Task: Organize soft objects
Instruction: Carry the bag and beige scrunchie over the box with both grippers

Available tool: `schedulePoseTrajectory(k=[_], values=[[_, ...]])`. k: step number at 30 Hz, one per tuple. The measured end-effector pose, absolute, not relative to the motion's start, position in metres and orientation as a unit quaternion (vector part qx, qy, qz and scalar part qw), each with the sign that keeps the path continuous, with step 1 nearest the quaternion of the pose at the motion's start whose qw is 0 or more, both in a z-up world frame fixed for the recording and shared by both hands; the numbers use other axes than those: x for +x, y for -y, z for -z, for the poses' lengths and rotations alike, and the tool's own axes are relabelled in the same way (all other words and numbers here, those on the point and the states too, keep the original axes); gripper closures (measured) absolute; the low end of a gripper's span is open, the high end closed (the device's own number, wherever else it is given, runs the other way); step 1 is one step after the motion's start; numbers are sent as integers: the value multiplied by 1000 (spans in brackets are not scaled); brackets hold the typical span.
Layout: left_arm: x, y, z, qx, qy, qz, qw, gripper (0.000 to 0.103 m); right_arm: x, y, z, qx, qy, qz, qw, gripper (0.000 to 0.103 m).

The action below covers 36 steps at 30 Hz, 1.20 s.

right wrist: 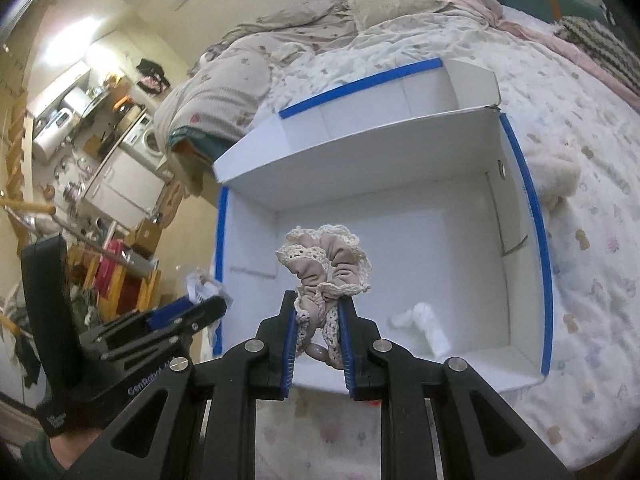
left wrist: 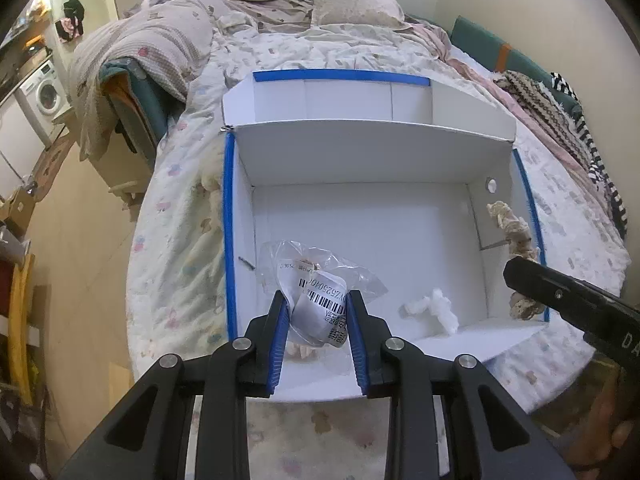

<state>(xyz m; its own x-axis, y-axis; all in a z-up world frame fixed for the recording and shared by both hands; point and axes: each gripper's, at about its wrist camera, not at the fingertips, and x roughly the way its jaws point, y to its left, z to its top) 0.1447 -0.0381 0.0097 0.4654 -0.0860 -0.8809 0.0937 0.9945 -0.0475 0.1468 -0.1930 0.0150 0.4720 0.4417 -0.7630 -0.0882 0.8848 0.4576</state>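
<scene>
A white box with blue-taped rims (left wrist: 229, 232) (right wrist: 532, 216) lies open on the bed. My left gripper (left wrist: 318, 304) is shut on a clear plastic bag with a barcode label (left wrist: 320, 280), held over the box's near left part. My right gripper (right wrist: 318, 306) is shut on a beige scrunchie with lace trim (right wrist: 324, 260), held over the box's near edge. The scrunchie also shows in the left wrist view (left wrist: 514, 232) at the box's right wall. A small white fluffy piece (left wrist: 434, 308) (right wrist: 420, 320) lies on the box floor.
The box's lid (left wrist: 360, 96) stands open behind it. The bed has a patterned quilt (left wrist: 180, 208), a rumpled blanket and pillow at the far end. A cream plush item (right wrist: 556, 176) lies right of the box. A washing machine (left wrist: 44, 92) and shelves stand left.
</scene>
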Motion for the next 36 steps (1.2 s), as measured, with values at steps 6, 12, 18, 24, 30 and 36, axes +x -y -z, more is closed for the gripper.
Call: schedulePoseTrajectory(k=[6, 12, 18, 24, 30, 36], values=[[157, 43, 17, -8, -525, 59, 849, 77, 160, 201, 15, 200, -501, -144, 830, 82], [167, 53, 38, 6, -524, 58, 850, 77, 172, 198, 40, 194, -516, -130, 824, 82], [168, 61, 49, 27, -512, 64, 856, 77, 178, 196, 60, 172, -533, -116, 820, 82], [169, 55, 60, 10, -524, 66, 849, 77, 179, 199, 71, 165, -547, -103, 814, 82], [169, 51, 59, -2, -519, 64, 853, 77, 180, 201, 78, 164, -554, -95, 811, 82], [169, 48, 59, -10, -518, 61, 853, 77, 179, 201, 79, 164, -552, -95, 812, 82]])
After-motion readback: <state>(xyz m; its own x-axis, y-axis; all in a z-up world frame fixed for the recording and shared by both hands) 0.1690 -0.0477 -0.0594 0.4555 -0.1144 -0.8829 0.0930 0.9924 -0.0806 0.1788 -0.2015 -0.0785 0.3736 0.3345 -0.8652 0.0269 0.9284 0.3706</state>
